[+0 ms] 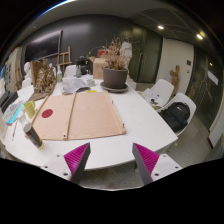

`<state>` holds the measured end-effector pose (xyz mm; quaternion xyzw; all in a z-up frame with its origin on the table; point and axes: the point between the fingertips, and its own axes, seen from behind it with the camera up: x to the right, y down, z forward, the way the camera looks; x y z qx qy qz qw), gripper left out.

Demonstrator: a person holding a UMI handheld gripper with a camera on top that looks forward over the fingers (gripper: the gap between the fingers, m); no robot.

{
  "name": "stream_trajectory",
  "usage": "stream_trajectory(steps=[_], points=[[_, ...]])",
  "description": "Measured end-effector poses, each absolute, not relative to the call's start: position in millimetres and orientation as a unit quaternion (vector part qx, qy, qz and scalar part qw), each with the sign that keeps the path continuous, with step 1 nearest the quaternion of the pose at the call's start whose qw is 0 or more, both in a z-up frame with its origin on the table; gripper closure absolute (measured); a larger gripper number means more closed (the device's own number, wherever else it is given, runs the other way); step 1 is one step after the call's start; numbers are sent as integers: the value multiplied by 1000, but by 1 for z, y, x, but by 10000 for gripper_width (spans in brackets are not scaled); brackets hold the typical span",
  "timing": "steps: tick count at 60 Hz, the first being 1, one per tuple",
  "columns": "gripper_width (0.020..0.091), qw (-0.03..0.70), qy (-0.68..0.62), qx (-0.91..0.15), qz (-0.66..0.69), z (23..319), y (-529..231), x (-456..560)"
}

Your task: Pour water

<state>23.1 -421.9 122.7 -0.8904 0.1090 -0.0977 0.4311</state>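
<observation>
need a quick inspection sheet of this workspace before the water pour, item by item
surface: white round table, with a large brown cardboard sheet lying flat on it just ahead of the fingers.
job's things: no bottle, jug or cup can be made out; nothing seen for certain.
clutter: potted plant beyond the cardboard; red disc on the cardboard; white papers near the pot; small items at the table's far left edge, too small to tell.
gripper: gripper open, empty, over the near table edge, pink pads facing each other.
cables: nothing seen.
surroundings: black chair beside the table; dark wall and ceiling lights behind.
</observation>
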Motion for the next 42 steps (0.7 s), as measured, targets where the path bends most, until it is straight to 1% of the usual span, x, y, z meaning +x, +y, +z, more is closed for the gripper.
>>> stream_trajectory(steps=[8, 28, 42], points=[[244, 430, 92, -894, -83, 120, -420, -7], [236, 449, 30, -893, -21, 78, -399, -180], [242, 486, 3, -874, 7, 52, -341, -277]])
